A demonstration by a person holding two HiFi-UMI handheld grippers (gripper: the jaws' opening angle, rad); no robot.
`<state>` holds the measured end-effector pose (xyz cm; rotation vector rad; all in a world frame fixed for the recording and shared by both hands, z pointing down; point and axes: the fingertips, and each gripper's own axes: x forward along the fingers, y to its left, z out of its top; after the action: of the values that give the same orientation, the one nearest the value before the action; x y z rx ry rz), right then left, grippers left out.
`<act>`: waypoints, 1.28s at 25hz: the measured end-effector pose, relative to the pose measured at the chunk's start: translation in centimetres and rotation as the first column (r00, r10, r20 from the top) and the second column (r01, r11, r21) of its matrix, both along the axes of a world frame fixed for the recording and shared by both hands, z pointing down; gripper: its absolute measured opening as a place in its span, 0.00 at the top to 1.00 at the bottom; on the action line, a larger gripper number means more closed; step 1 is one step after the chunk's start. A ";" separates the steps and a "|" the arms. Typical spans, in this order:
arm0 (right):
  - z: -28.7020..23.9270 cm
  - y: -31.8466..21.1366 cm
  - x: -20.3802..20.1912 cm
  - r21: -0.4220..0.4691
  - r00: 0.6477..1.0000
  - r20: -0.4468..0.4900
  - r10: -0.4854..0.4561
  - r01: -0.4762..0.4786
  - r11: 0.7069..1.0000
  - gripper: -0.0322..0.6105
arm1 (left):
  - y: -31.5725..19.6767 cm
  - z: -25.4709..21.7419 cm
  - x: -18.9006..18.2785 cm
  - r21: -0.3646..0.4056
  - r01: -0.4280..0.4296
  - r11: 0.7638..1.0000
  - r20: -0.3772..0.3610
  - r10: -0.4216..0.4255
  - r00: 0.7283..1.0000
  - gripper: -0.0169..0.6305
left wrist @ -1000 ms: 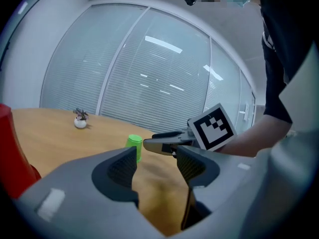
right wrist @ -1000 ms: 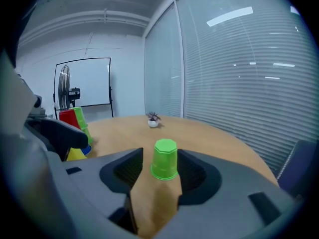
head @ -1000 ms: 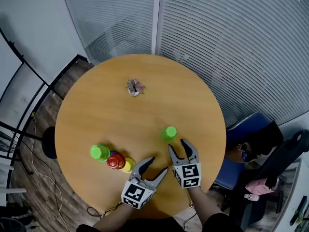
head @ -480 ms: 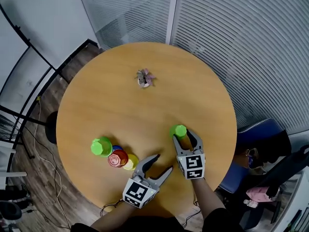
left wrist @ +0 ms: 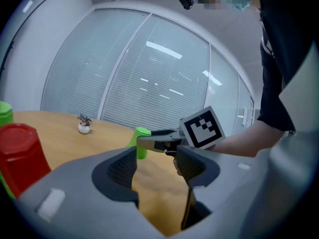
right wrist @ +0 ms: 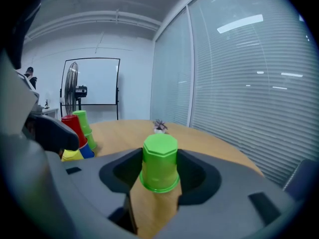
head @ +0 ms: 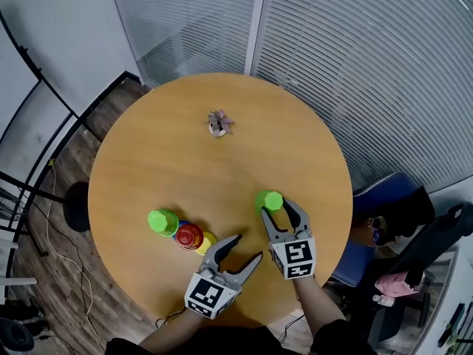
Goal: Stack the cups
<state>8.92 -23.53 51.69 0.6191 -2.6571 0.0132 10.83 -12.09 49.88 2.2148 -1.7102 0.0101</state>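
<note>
A lone green cup (head: 270,200) stands upside down on the round wooden table (head: 185,165). My right gripper (head: 278,208) is open around it, and the cup (right wrist: 159,163) fills the gap between the two pads of that gripper (right wrist: 160,179). I cannot see the pads pressing on it. At the front left, a second green cup (head: 162,221), a red cup (head: 189,235), a blue one (head: 179,227) and a yellow one (head: 207,242) cluster together. My left gripper (head: 238,248) hovers open and holds nothing, just right of that cluster; its jaws (left wrist: 157,169) point toward the lone green cup (left wrist: 142,142).
A small potted plant (head: 219,123) stands toward the table's far side. A blue chair (head: 384,213) sits beyond the right edge. Window blinds run behind the table. From the right gripper view, the cup cluster (right wrist: 79,133) lies to the left and a standing fan (right wrist: 71,91) farther back.
My right gripper has moved forward until its jaws stand on both sides of the lone green cup. The left gripper has stayed in about the same place, still open.
</note>
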 end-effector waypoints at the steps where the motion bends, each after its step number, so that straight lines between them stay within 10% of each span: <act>1: -0.8 0.8 -0.1 0.001 1.000 0.004 0.001 -0.001 1.000 0.62 | 0.7 -0.6 -0.1 0.008 -0.004 1.000 -0.002 0.004 1.000 0.58; 32: -9.7 20.6 -14.4 0.080 0.987 0.044 -0.154 0.150 0.985 0.62 | 19.1 -6.4 -14.3 0.114 0.113 0.987 0.124 -0.127 0.984 0.87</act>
<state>-5.46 -2.94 41.97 0.4430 -2.7571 -0.1192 -3.44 7.00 43.53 2.2256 -1.9562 0.0362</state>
